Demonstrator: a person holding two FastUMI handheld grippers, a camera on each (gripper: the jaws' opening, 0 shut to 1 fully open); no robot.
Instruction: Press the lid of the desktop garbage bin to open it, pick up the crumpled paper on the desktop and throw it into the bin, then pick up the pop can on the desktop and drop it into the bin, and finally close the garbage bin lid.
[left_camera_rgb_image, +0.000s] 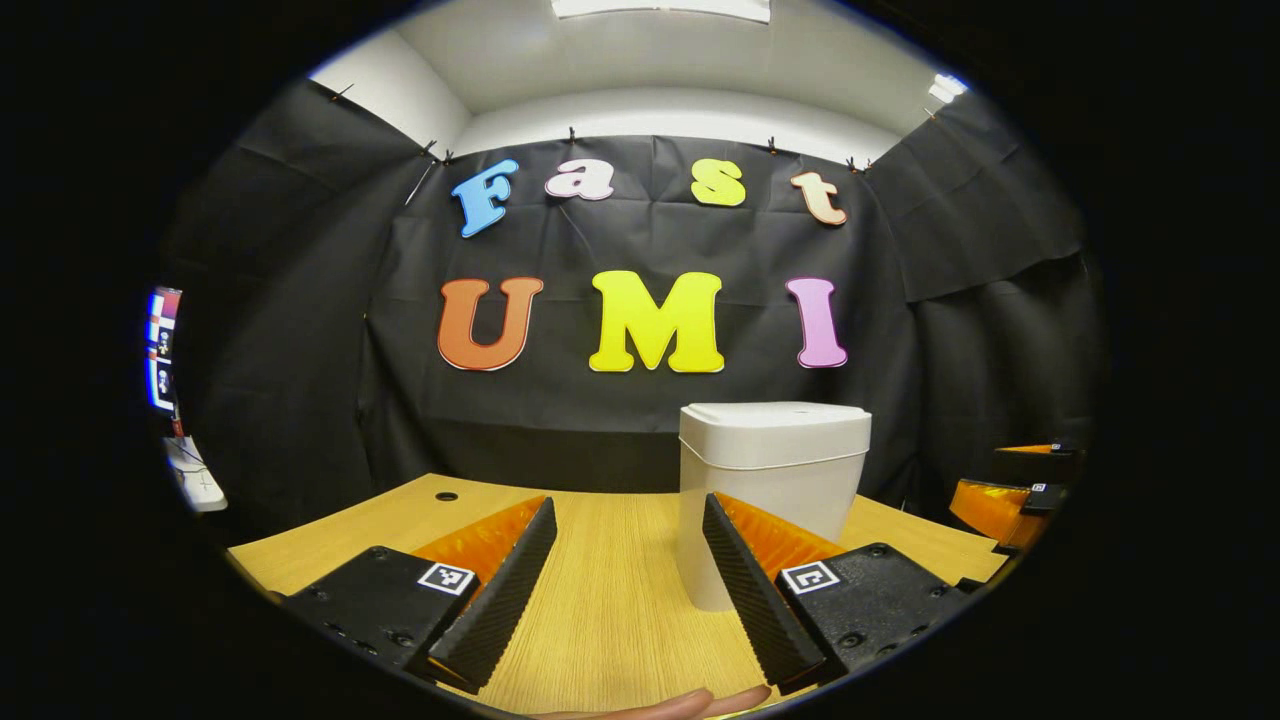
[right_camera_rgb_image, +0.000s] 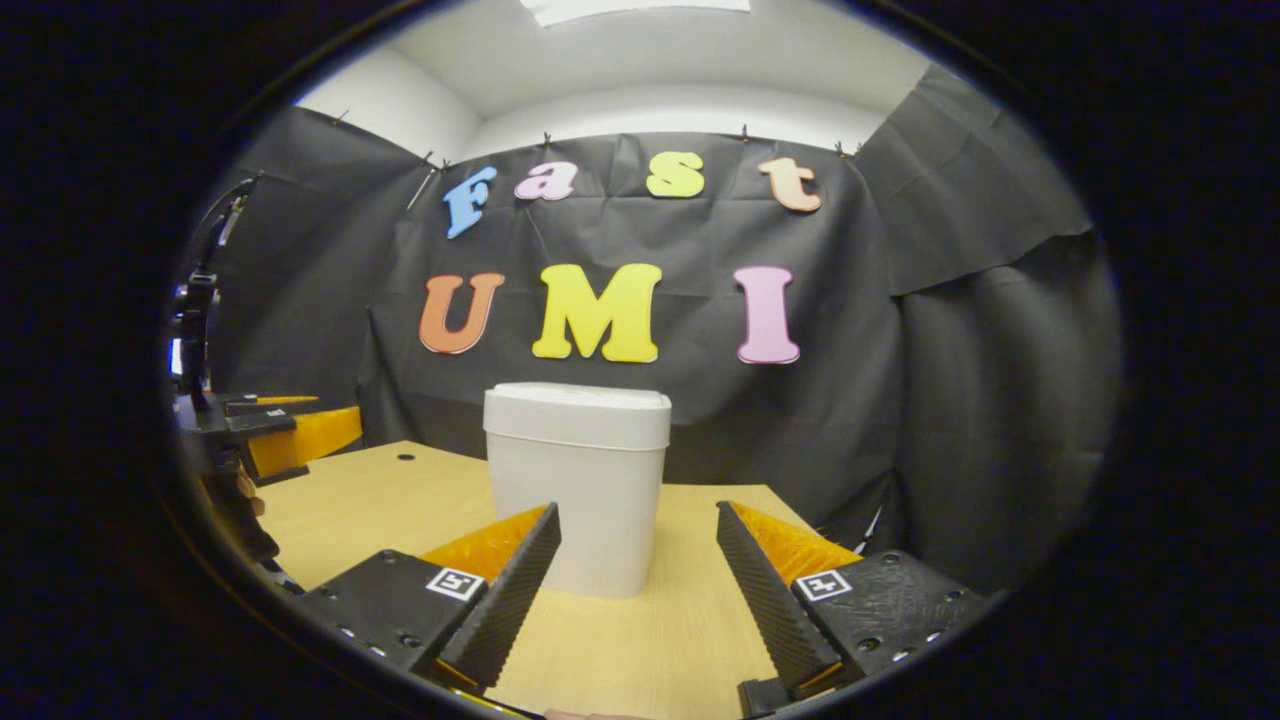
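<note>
The bin (left_camera_rgb_image: 772, 500) stands upright on the desk (left_camera_rgb_image: 610, 600), right of centre and in the lower half of the left gripper view; in the right gripper view it sits just left of centre, with its lid (right_camera_rgb_image: 578, 412) flat and closed on top. So the step in hand looks to be the first one, pressing the lid to open it. The left claw (left_camera_rgb_image: 628, 590) is spread wide and grips nothing, with its right-hand finger overlapping the bin's lower body in the frame; whether it touches the bin cannot be told. The right claw (right_camera_rgb_image: 637, 590) is likewise spread and empty, and the bin appears above and between its fingers, apart from them. To do the press well, I would raise one claw above the lid, bring a fingertip down near the lid's edge rather than against the wall, and push straight down so the light bin does not slide or tip. The other claw could steady the bin's side. The left claw is seen at the left edge of the right gripper view, well apart from the bin.
</note>
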